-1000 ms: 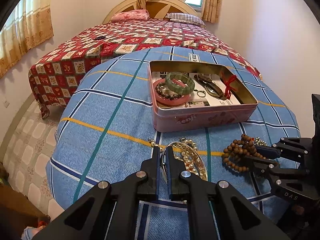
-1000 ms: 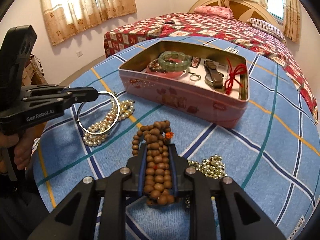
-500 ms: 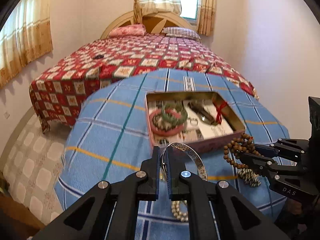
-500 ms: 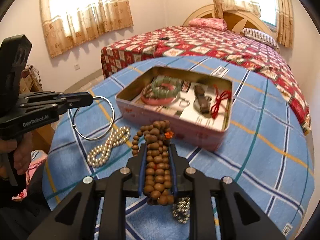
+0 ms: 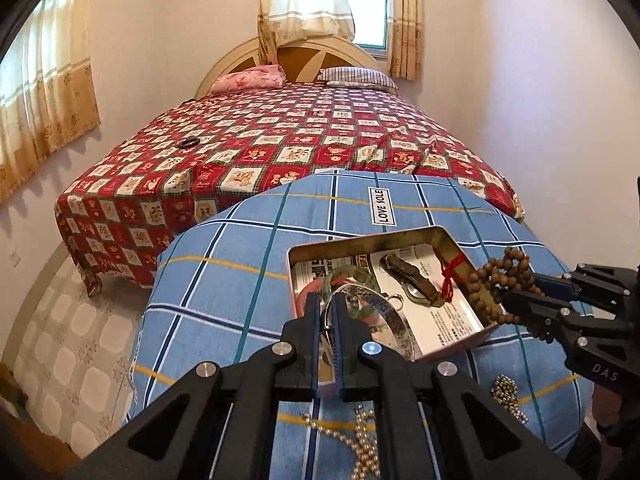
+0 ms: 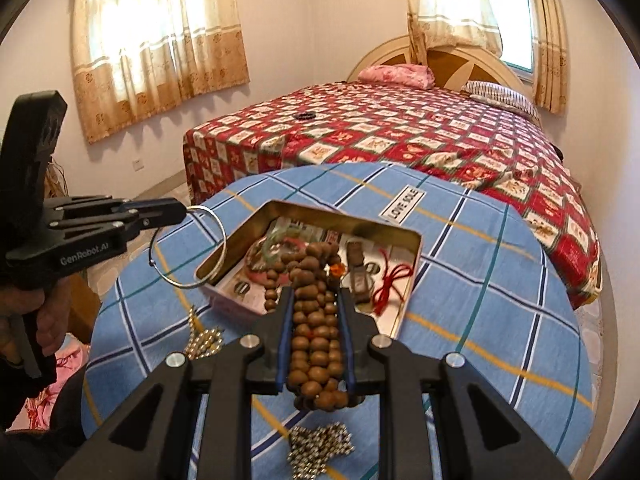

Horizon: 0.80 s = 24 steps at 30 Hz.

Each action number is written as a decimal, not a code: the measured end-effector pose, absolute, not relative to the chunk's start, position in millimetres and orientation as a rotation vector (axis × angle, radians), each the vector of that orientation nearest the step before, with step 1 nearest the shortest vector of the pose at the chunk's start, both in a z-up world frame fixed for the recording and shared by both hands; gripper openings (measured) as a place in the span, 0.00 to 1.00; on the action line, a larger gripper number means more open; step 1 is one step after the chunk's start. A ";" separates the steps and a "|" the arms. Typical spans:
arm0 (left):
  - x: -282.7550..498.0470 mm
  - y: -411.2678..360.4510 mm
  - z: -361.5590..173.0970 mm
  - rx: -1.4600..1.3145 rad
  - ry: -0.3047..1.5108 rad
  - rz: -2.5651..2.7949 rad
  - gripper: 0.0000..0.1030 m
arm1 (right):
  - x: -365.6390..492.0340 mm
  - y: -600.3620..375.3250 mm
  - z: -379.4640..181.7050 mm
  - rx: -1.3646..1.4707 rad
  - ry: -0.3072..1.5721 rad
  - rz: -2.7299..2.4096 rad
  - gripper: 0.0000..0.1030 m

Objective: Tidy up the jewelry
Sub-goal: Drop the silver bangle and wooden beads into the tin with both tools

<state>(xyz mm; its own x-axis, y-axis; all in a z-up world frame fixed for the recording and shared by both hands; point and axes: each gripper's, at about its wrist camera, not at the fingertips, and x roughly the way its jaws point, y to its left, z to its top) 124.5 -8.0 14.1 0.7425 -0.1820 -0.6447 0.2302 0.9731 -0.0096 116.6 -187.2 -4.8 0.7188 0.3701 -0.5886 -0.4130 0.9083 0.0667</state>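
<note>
My left gripper (image 5: 327, 300) is shut on a silver bangle (image 5: 390, 312), which hangs in the air over the near left corner of the open pink tin box (image 5: 360, 242). In the right wrist view the same bangle (image 6: 222, 240) dangles from the left gripper (image 6: 182, 210) beside the tin box (image 6: 344, 220). My right gripper (image 6: 316, 294) is shut on a bunched string of brown wooden beads (image 6: 316, 344), held above the tin's near edge. The tin holds a green and a pink bangle, a watch (image 5: 412, 276) and a red cord (image 6: 392, 280).
A pearl necklace (image 5: 364, 444) and a silver bead chain (image 6: 320, 448) lie on the blue plaid cloth of the round table (image 5: 224, 280), near its front edge. A bed with a red patchwork cover (image 5: 280, 140) stands behind the table. A hand grips the left tool's handle (image 6: 28, 320).
Both grippers have risen from the cloth and moved forward over the tin, carrying the bangle and the wooden beads. The pearl necklace stayed on the table.
</note>
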 end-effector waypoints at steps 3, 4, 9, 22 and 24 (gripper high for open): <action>130.8 -12.8 11.9 0.085 0.705 -0.230 0.04 | 121.9 -189.0 -3.2 -0.076 0.630 0.428 0.23; 132.6 -14.5 11.7 0.089 0.706 -0.233 0.04 | 123.3 -189.5 -3.0 -0.075 0.629 0.427 0.22; 143.6 -19.6 10.8 0.101 0.709 -0.236 0.04 | 132.4 -189.3 -1.5 -0.080 0.627 0.422 0.22; 162.0 -25.3 -4.3 0.109 0.758 -0.249 0.05 | 153.4 -187.0 -11.5 -0.066 0.662 0.406 0.23; 164.2 -27.4 -8.7 0.115 0.772 -0.252 0.05 | 156.9 -188.2 -15.1 -0.061 0.675 0.401 0.23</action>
